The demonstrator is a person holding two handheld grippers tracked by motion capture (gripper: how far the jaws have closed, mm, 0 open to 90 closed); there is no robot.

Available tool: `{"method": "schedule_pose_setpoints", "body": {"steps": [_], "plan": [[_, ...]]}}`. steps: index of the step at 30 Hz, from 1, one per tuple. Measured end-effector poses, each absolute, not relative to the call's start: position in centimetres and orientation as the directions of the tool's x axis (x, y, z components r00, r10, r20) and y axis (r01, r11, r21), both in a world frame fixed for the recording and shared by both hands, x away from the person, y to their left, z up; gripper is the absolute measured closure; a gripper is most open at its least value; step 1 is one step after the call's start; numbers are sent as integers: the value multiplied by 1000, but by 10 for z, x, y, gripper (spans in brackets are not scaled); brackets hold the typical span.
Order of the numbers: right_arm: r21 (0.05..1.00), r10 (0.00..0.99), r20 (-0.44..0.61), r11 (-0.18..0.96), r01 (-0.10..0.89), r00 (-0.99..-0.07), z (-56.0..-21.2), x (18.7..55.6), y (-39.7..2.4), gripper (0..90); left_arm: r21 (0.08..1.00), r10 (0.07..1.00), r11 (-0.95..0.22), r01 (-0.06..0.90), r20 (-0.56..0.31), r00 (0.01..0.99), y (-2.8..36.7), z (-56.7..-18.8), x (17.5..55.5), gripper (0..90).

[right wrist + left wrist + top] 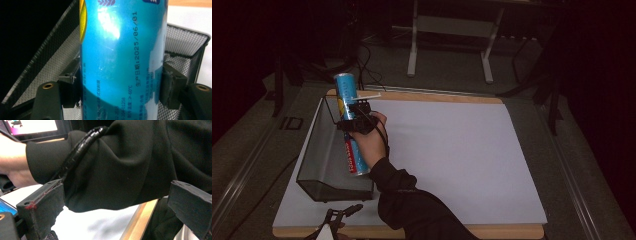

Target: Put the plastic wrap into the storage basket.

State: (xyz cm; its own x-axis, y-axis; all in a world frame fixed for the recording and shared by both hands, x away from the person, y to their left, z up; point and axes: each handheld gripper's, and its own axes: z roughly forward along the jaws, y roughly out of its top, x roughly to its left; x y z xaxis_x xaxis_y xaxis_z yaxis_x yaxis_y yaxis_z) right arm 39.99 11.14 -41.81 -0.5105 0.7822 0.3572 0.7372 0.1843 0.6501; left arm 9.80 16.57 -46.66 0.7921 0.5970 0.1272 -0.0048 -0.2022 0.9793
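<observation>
A tall blue can [346, 92] with a red band near its bottom is held tilted over a black wire-mesh basket [319, 150] at the table's left side. My right gripper [357, 122] is shut on the can's middle. In the right gripper view the blue can [122, 57] stands between the two pads [172, 85], which press on its sides, with the mesh basket [187, 42] behind and below it. My left gripper [343, 212] rests at the table's near left edge. In the left gripper view the left gripper [117, 205] is open with nothing between its jaws.
A white sheet [452, 150] covers the wooden table top. The person's black sleeve [125, 165] and the right gripper's cable cross in front of the left gripper. The table's wooden front edge [140, 220] runs below. Table legs and cables stand on the dark floor behind.
</observation>
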Motion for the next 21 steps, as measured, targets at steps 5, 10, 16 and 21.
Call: {"method": "schedule_pose_setpoints", "body": {"steps": [5,10,16,21], "plan": [[633,791,364,177,754,-491,-430,398,112,316,979,596,-202,-6,128,793,165,-466,98,22],[606,803,366,177,775,-470,-442,393,111,316,979,595,-203,-5,127,793,165,-467,98,22],[592,826,343,180,786,-448,-452,391,108,315,979,594,-202,-7,128,795,165,-466,98,22],[570,823,360,178,802,-439,-457,390,108,314,979,593,-204,-5,128,795,165,-467,98,22]]}}
